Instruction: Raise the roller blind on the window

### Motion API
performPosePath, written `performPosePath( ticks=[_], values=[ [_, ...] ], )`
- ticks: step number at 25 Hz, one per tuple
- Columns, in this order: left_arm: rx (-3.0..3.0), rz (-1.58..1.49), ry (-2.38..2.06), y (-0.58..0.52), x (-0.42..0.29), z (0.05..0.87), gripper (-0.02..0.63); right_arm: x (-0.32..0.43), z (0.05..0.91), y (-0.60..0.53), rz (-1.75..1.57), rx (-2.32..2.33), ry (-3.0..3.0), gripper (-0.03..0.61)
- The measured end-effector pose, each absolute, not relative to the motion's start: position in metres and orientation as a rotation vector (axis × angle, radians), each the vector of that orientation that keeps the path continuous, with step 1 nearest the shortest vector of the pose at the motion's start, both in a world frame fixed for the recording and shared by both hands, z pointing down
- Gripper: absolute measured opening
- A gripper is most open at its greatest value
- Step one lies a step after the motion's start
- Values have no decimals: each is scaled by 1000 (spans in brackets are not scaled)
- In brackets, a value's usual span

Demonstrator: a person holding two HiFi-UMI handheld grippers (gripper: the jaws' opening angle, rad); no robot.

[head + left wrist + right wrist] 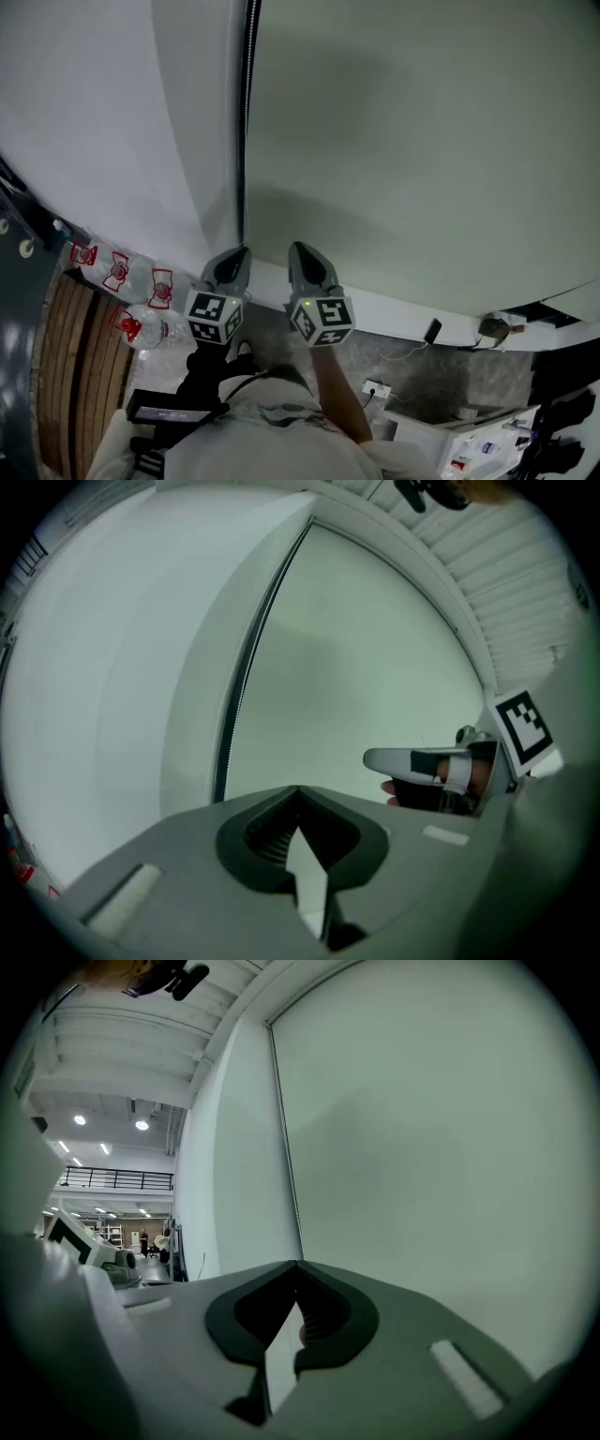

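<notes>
Looking steeply down from the head camera, the view showed two grey hand-held grippers raised side by side against a window. The roller blind point(422, 141) was fully lowered, a plain pale green-grey sheet that filled the upper right of the view down to a white ledge point(403, 314). A dark vertical strip point(246, 122) ran along the blind's left edge; whether it was a cord or part of the frame could not be told. A white wall point(112, 112) lay to the left of the strip.

The left gripper point(239, 251) pointed at the foot of the dark strip, its tip just beside it. In its own view its jaws were pressed together at the tip, with nothing between them. The right gripper point(298, 248) sat close beside it, in front of the blind's lower left corner. Its jaws were also pressed together and empty, and the blind point(431, 1129) filled most of its view.

Clear bottles with red labels point(122, 272) lay on the floor at the left. A white power strip point(377, 388) lay on the grey floor at the lower right. The person's bare forearm point(337, 398) reached up to the right gripper.
</notes>
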State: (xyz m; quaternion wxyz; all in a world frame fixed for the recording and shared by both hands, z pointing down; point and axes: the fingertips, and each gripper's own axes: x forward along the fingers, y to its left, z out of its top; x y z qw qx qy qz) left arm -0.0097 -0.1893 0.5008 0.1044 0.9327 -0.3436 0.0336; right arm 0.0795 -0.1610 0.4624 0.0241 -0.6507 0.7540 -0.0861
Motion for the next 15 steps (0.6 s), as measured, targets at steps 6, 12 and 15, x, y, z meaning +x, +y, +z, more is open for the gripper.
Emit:
performPosePath(
  ticks=[6, 12, 15],
  values=[
    [2743, 107, -1028, -201, 1, 495, -2, 79, 455, -190, -260, -1894, 2436, 2],
    [2728, 98, -1021, -216, -10, 494, -3, 56, 405, -259, -160, -1521, 2648, 38],
    [2731, 115, -1025, -219, -13, 497, -3, 38, 366, -301, -44, -1329, 2769, 55]
  ],
)
